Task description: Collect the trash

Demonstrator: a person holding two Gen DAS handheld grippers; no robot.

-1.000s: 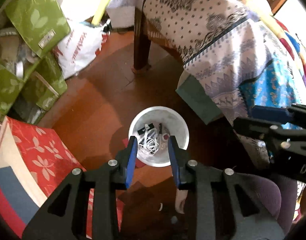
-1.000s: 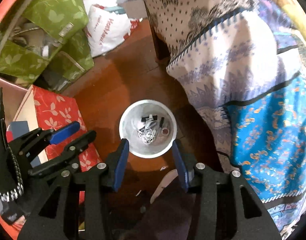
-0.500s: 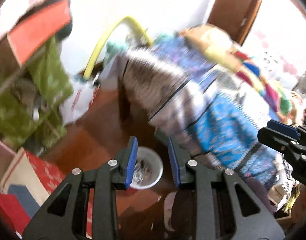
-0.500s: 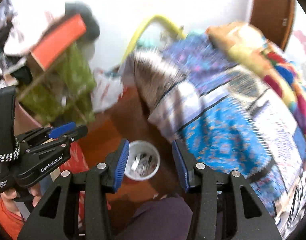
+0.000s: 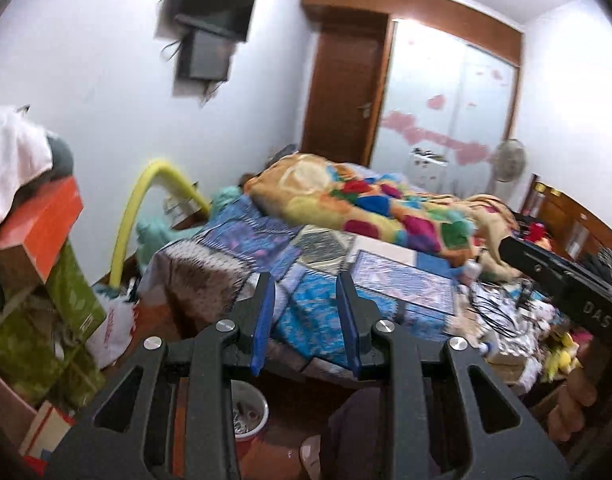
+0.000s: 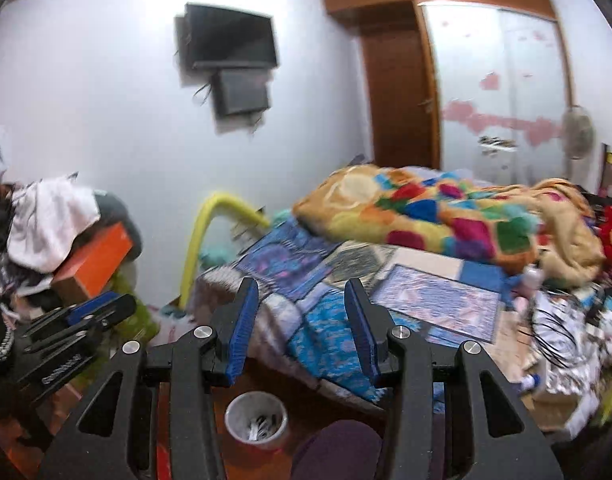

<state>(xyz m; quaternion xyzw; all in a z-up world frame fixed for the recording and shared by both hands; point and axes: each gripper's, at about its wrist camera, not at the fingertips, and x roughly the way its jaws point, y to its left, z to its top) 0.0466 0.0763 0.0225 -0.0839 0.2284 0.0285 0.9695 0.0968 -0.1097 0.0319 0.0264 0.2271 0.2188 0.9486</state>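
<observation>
1. Both views have been swung up from the bin (image 6: 256,420) to the bed (image 6: 425,280).
2. The left tool (image 5: 306,324) and right tool (image 6: 302,328) are held apart, empty.
3. More trash is likely being looked for.

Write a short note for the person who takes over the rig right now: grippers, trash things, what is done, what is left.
Left hand-held gripper: open, empty, raised and pointing over the bed.
Right hand-held gripper: open, empty, pointing the same way.
Bin: on the floor by the bed, just below both grippers, with white cable-like trash inside.
Done: some trash is in the bin.
Left: small clutter lies on the bed's right side, cables and packets; which of it is trash is unclear. Pick, then drop in the bin.
</observation>
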